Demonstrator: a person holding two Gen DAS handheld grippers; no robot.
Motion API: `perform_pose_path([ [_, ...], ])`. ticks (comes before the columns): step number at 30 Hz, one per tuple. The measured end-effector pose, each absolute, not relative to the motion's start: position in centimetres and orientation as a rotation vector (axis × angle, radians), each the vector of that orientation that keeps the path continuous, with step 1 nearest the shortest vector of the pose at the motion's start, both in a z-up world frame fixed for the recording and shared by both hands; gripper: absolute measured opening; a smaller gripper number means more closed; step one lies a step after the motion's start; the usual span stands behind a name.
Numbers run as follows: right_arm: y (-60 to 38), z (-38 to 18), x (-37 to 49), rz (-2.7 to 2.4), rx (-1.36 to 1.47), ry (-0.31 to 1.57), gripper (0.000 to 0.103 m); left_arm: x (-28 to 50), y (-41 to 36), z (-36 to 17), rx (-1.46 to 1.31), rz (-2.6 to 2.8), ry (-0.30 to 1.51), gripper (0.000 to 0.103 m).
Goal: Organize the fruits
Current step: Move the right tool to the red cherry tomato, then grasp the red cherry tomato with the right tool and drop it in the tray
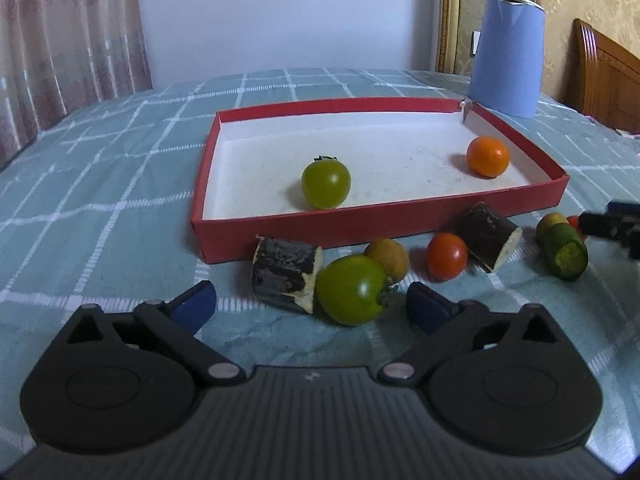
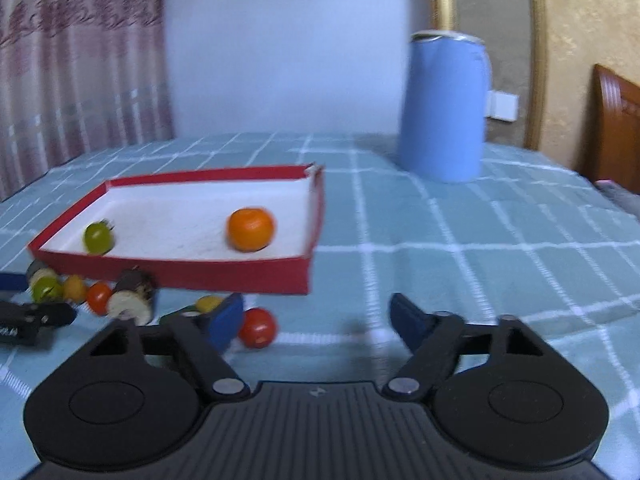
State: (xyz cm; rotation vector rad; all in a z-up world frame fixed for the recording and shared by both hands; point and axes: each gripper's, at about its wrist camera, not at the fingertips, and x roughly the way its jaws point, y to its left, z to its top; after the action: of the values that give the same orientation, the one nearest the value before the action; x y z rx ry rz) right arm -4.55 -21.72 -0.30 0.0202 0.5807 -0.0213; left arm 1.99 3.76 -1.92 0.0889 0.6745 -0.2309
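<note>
We had left gripper (image 1: 310, 304) spread wide, empty. Big green tomato (image 1: 352, 290) sat on cloth just ahead btwn tips, outside red tray (image 1: 380, 224). Right gripper (image 2: 316, 320) also spread, empty, farther off imo.

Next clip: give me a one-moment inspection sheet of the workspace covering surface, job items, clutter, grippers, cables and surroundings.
Surface: teal checked cloth.
Job's things: red box lid holds a green tomato and an orange. In front of it on the cloth lie a large green tomato, a brownish fruit, a red tomato, two dark cut stalk pieces and a cucumber piece.
Clutter: blue kettle behind the lid.
Grippers: left gripper open, empty; right gripper open, empty.
Cables: nothing seen.
Surroundings: curtain, white wall, wooden headboard.
</note>
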Motion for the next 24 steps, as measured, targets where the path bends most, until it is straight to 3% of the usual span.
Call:
perform_pose_path([
  [3,-21.1,-0.9,-4.3,0.004,0.028,0.603,0.062,2.1,3.9,-1.9,0.082,-0.233,0.679,0.103],
  [5,-20.9,-1.0,-4.2,0.009,0.030,0.612,0.052,2.1,3.8,-1.9,0.085,-0.232,0.680,0.103],
  [9,-21.0,-1.1,-4.1,0.032,0.044,0.622,0.046,2.1,3.9,-1.9,0.080,-0.233,0.681,0.103],
  [14,-20.7,-1.6,-3.7,0.084,0.057,0.652,0.025,2.1,3.9,-1.9,0.078,-0.234,0.681,0.103],
  [24,-20.2,1.5,-4.1,0.130,0.016,0.521,0.023,2.1,3.9,-1.9,0.079,-0.233,0.681,0.103],
])
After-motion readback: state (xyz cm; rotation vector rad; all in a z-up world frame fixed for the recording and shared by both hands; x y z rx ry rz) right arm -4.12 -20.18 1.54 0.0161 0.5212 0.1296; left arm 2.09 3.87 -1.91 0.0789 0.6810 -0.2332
